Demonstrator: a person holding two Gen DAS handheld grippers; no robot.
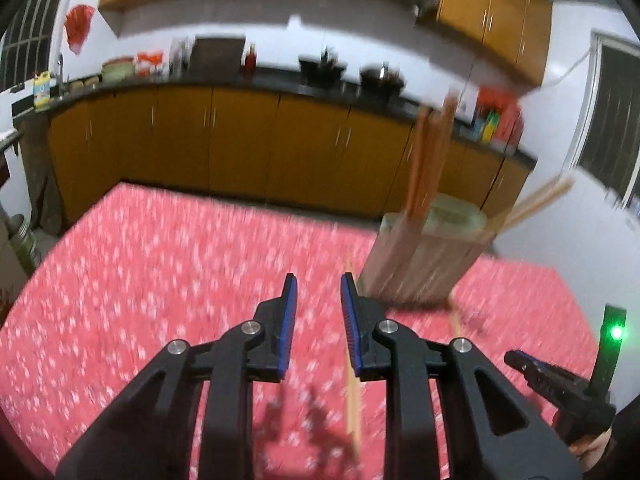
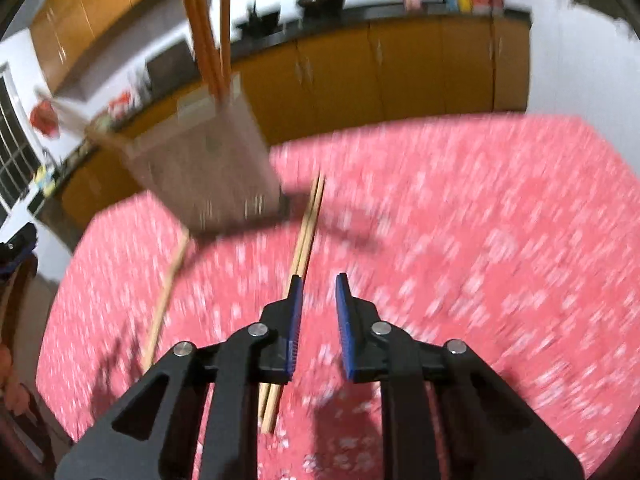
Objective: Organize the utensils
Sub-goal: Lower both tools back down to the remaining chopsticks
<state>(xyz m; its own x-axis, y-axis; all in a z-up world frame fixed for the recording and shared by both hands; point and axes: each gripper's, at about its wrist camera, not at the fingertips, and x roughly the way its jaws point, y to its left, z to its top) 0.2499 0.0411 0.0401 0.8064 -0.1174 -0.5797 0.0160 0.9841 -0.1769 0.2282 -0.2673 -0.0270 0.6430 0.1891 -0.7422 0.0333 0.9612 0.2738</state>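
Right wrist view: two loose chopsticks (image 2: 306,236) beside empty, slightly parted right claw (image 2: 319,280).

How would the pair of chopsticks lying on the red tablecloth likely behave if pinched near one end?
The pair of chopsticks looks thin, straight and wooden, so probably stiff and light. Two loose sticks lie side by side, so one may slip out or roll on the red tablecloth. Gripped near an end, the long free part would likely droop or pivot.
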